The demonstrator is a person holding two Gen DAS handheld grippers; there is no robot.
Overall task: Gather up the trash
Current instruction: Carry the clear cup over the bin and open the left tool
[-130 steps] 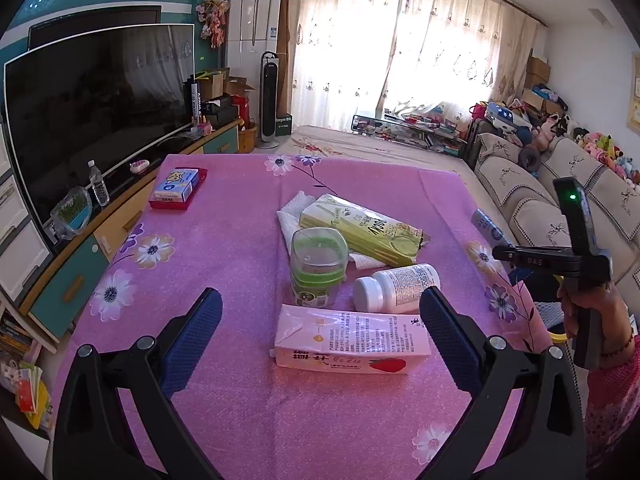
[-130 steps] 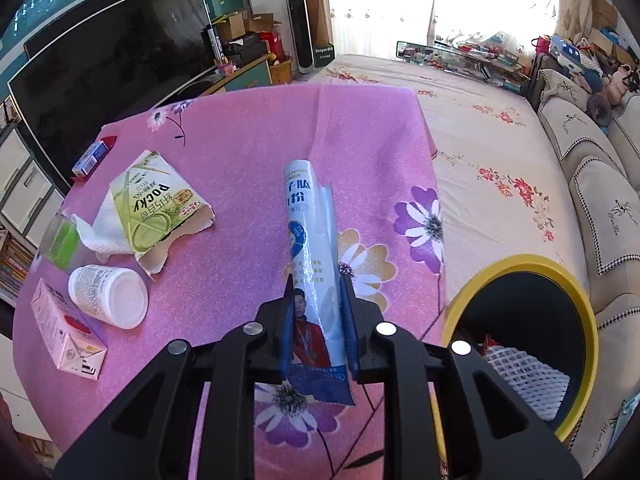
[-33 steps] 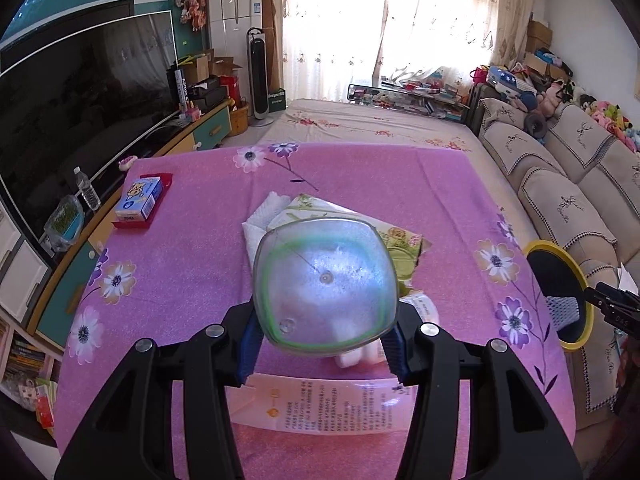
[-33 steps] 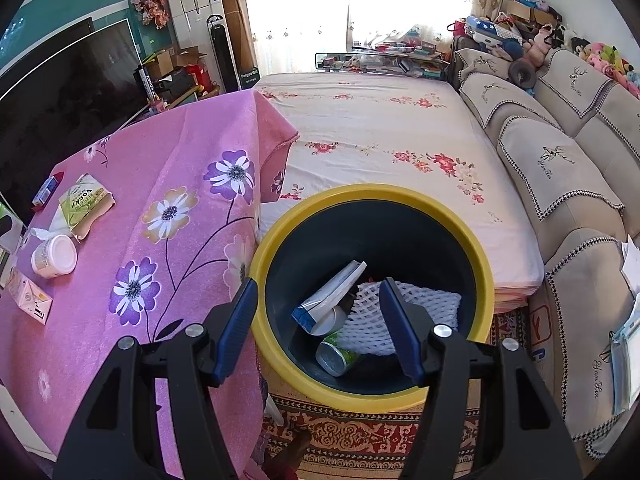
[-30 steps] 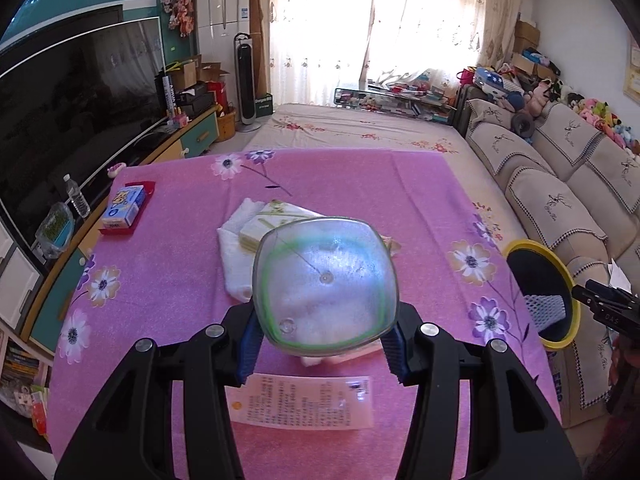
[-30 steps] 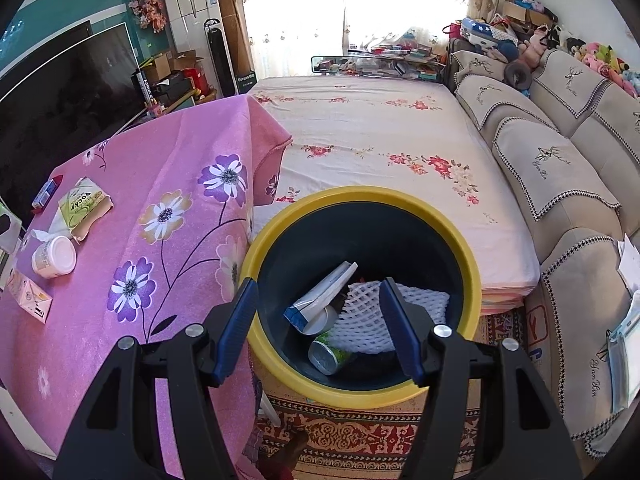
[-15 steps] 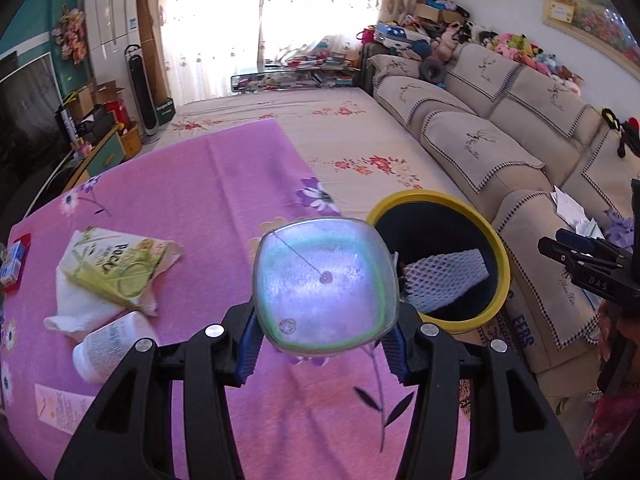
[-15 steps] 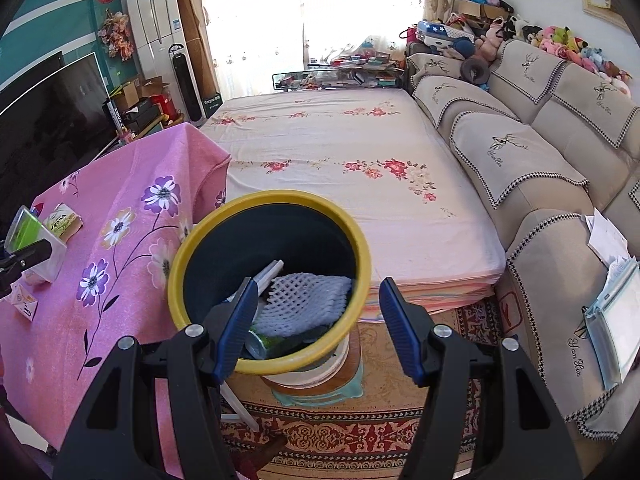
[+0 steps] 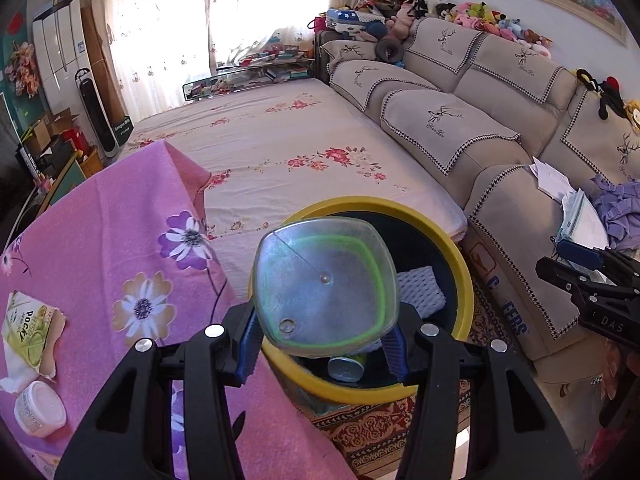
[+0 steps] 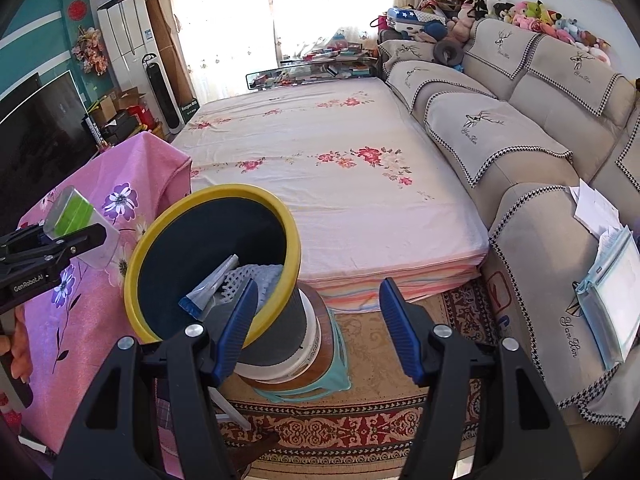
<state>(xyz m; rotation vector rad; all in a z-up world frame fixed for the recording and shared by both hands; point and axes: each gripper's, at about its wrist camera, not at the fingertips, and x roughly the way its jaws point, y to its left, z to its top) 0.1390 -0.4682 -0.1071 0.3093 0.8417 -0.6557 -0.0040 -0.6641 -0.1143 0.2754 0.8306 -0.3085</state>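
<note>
My left gripper point(image 9: 322, 330) is shut on a clear plastic cup with a green band point(image 9: 326, 286), its base facing the camera. The cup hangs over the near-left rim of the yellow-rimmed dark trash bin point(image 9: 460, 268). Inside the bin lie white foam netting point(image 9: 420, 292) and a can point(image 9: 346, 366). In the right wrist view the same cup point(image 10: 74, 208) sits left of the bin point(image 10: 296, 256), which holds a blue-white wrapper point(image 10: 212, 284). My right gripper point(image 10: 316, 330) is open and empty, right of the bin above the carpet.
The pink floral table point(image 9: 100, 248) carries a green Pocky box point(image 9: 28, 328) and a white pill bottle point(image 9: 40, 408) at its left. A floral mattress point(image 9: 288, 152) lies beyond the bin. A beige sofa point(image 9: 460, 120) with papers runs along the right.
The left gripper carried the cup from above the table's middle rightward to the bin's rim. The right gripper drew away to the right, so the bin slid left in its view.
</note>
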